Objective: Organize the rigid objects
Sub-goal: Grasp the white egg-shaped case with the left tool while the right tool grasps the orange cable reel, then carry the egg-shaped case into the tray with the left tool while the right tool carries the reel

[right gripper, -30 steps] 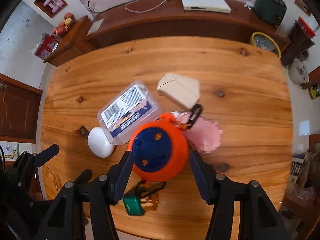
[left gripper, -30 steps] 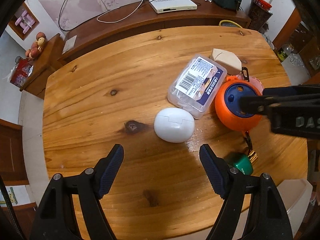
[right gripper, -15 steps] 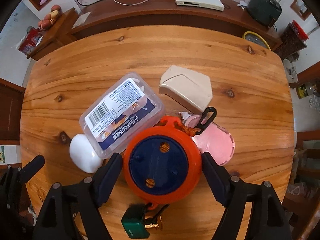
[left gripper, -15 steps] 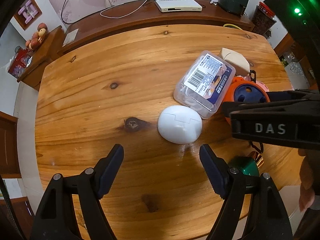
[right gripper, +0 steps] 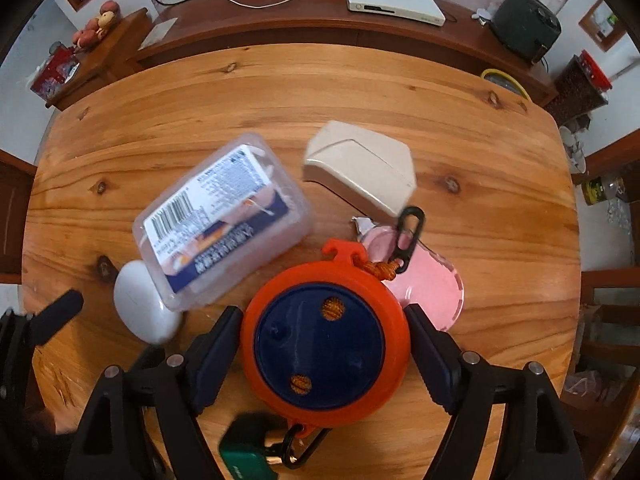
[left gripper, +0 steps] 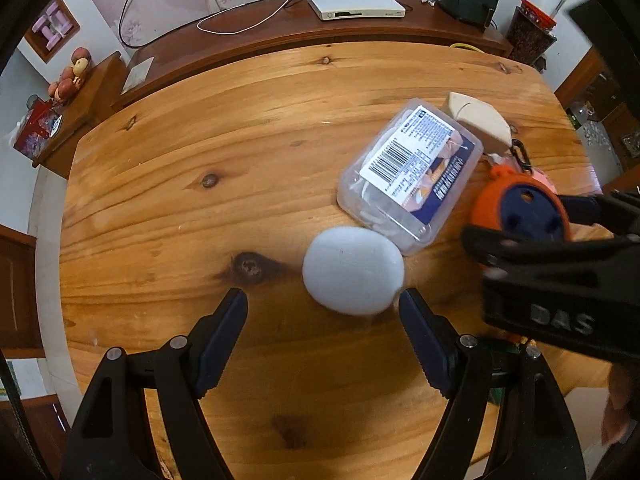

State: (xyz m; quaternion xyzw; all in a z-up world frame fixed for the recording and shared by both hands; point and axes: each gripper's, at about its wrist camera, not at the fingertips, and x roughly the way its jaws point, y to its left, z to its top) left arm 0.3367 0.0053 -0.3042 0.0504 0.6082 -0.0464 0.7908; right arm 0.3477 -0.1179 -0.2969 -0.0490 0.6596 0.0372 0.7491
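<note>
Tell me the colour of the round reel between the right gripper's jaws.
The round reel is orange with a dark blue centre, clearest in the right wrist view.

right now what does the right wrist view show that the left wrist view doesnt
Only the right wrist view shows the green padlock clearly and the pink disc nearly whole. Only the left wrist view shows the white egg whole, ahead of the open left gripper. Both show the orange reel between the right gripper jaws, the clear box and the beige case.
</note>
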